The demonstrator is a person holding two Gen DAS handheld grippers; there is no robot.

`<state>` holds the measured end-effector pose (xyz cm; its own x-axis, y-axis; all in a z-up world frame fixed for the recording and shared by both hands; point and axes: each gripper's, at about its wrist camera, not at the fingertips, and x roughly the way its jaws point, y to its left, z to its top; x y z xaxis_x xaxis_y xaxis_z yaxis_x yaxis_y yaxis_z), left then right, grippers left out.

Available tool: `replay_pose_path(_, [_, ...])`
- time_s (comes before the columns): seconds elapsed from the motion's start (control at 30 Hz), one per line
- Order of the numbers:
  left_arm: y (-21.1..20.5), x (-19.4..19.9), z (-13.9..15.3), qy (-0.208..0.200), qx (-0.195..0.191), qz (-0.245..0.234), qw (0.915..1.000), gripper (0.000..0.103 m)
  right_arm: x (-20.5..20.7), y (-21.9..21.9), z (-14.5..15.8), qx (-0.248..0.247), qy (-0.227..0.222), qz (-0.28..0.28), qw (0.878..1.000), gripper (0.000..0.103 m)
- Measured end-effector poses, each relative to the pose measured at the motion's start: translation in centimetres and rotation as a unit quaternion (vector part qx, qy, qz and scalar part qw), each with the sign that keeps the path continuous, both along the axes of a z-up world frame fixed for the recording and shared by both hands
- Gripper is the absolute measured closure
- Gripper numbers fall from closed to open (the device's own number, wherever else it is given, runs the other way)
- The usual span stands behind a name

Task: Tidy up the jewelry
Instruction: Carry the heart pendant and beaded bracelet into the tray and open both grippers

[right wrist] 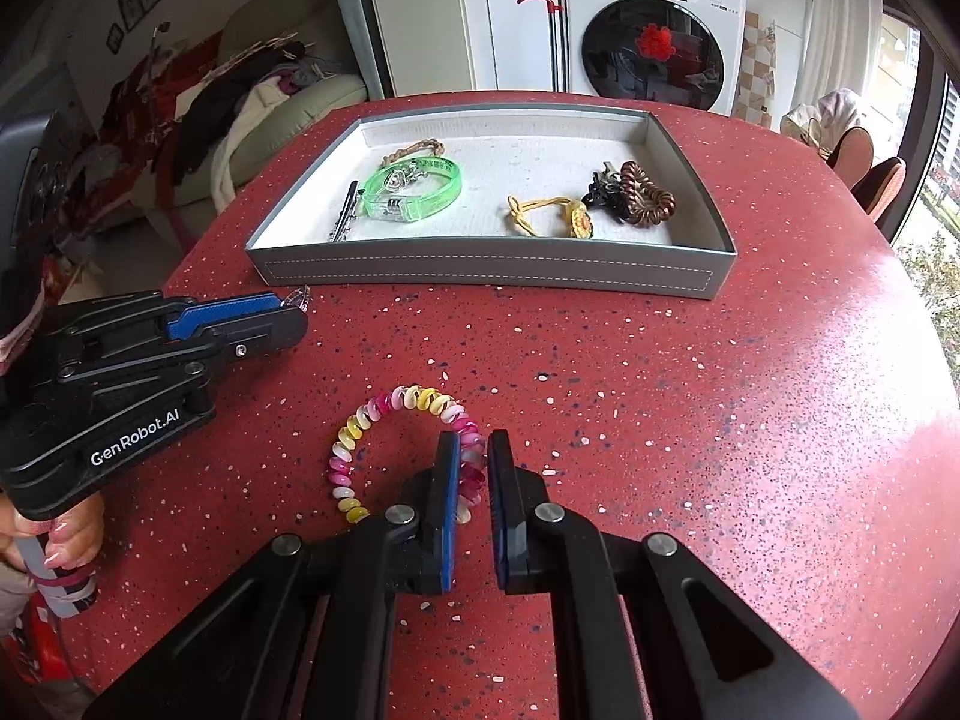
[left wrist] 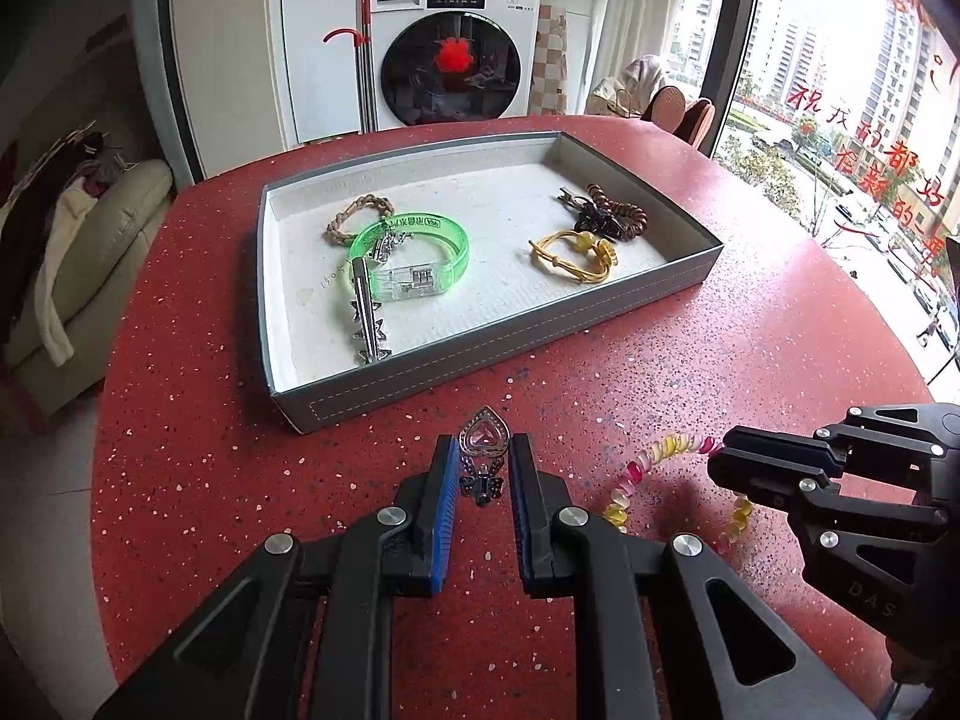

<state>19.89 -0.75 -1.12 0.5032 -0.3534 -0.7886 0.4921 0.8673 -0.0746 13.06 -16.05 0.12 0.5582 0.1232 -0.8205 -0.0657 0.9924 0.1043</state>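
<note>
Glossy speckled red table (left wrist: pixel 660 360), matt grey stitched tray (left wrist: pixel 480 354), shiny metal heart pendant (left wrist: pixel 483 439).

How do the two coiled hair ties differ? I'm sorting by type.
The pink-and-yellow spiral tie lies on the red table, the right gripper closing around it; the brown spiral tie already sits in the tray. The first is pale and opened wide, the second dark and bunched. Both are coiled loops.
</note>
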Motion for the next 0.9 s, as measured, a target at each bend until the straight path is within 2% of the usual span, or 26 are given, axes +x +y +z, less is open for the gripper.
replay_pose_path(0.3, [1.5,0.7,1.2,0.004,-0.031,0.024,0.9992,0.067,1.0,-1.4,1.8,0.023,-0.017,-0.012,1.0,0.093])
replay_pose_path(0.9, [0.6,2.4,3.0,-0.002,-0.032,0.062,0.9976,0.067,3.2,-2.7,2.8,0.047,-0.028,-0.01,0.998,0.093])
